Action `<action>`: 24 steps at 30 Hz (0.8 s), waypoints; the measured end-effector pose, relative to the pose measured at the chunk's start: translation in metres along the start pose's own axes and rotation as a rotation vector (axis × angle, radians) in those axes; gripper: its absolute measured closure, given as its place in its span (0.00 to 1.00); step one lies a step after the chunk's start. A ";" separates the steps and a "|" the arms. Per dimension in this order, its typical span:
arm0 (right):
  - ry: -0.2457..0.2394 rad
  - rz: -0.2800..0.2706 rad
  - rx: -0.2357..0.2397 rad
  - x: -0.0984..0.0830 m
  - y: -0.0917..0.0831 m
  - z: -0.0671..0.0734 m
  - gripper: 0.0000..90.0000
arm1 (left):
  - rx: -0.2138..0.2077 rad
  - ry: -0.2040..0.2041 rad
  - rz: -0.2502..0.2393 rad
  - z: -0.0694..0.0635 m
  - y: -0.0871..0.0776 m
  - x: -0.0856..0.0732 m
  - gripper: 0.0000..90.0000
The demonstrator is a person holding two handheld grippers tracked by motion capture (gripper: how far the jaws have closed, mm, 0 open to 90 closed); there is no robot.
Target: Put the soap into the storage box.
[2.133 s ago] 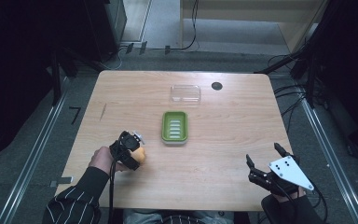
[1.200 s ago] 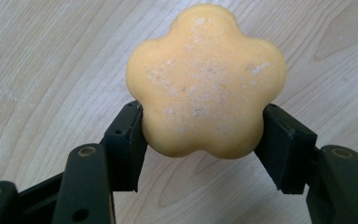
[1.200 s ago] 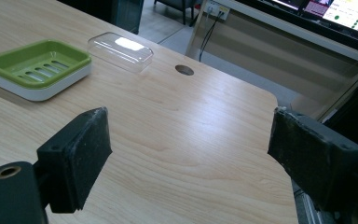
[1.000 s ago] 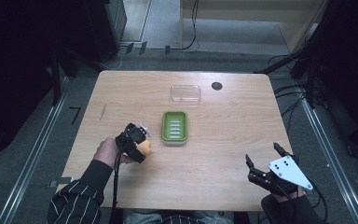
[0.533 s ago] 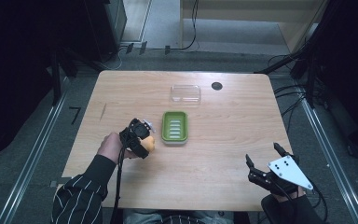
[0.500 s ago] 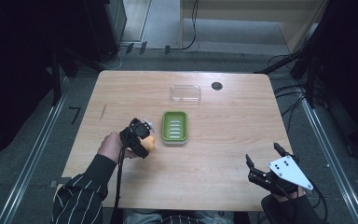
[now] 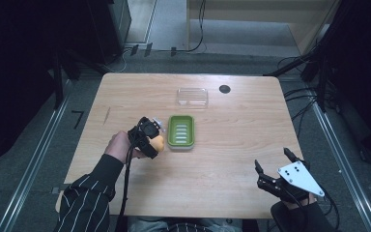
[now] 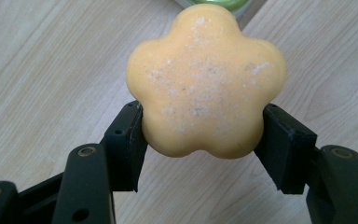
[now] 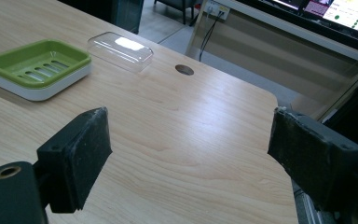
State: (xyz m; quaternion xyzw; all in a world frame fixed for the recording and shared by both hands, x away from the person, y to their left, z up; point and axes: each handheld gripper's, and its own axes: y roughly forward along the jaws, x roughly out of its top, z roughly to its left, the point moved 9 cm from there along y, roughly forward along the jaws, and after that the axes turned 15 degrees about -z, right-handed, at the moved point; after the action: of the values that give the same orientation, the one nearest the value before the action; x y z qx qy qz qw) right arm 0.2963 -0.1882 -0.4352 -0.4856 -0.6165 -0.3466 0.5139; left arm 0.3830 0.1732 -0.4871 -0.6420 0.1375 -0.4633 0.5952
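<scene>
The flower-shaped orange soap (image 8: 206, 79), clamped by its rounded lobes in the left gripper (image 8: 204, 135) just beside the green soap dish (image 7: 180, 131), could be squeezed out and dropped, while the right gripper (image 9: 189, 158) is held wide open and empty.

The left gripper (image 7: 155, 141) is black, with a black cable trailing from it along a dark sleeve with thin white stripes (image 7: 88, 193). Its jaws carry flat black pads on arms fixed with round brass-coloured pivots. The right gripper (image 7: 273, 168) is black too, topped by a grey three-cornered plate with small dark holes; its pads look scuffed.
</scene>
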 end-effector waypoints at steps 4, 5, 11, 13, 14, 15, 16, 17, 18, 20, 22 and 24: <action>0.003 0.001 -0.003 0.000 0.000 0.000 0.15 | 0.004 0.005 -0.009 0.002 -0.001 0.006 0.44; 0.003 0.001 -0.003 0.000 0.000 0.000 0.15 | 0.006 0.007 -0.011 0.002 -0.001 0.007 0.44; 0.001 0.001 -0.004 0.000 0.000 0.000 0.15 | 0.003 0.017 -0.014 0.004 0.000 0.013 0.44; -0.001 0.001 -0.002 0.000 0.000 0.000 0.15 | 0.000 0.022 -0.015 0.003 0.000 0.015 0.44; -0.001 0.001 -0.002 0.000 0.000 0.000 0.15 | -0.001 0.020 -0.015 0.003 0.000 0.016 0.44; -0.002 0.001 -0.001 0.000 0.000 0.000 0.15 | -0.001 0.025 -0.018 0.004 0.001 0.018 0.44; -0.002 0.001 -0.001 0.000 0.000 0.000 0.15 | -0.001 0.025 -0.018 0.004 0.001 0.018 0.44; -0.001 0.001 -0.001 0.000 0.000 0.000 0.15 | -0.001 0.026 -0.017 0.004 0.001 0.018 0.44; -0.001 0.001 -0.001 0.000 0.000 0.000 0.15 | 0.000 0.028 -0.022 0.005 0.001 0.020 0.44; -0.001 0.002 0.000 0.000 0.000 0.000 0.15 | -0.001 0.026 -0.027 0.005 0.001 0.022 0.44; 0.000 0.002 -0.001 0.000 0.000 0.000 0.15 | -0.007 0.030 -0.026 0.006 0.001 0.024 0.44; 0.000 0.002 -0.003 0.000 0.000 0.000 0.15 | -0.003 0.033 -0.031 0.007 0.001 0.027 0.44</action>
State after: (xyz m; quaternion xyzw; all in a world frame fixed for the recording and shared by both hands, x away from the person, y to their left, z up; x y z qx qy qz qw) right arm 0.2965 -0.1886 -0.4353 -0.4870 -0.6155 -0.3469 0.5135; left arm 0.4030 0.1574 -0.4755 -0.6371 0.1379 -0.4826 0.5850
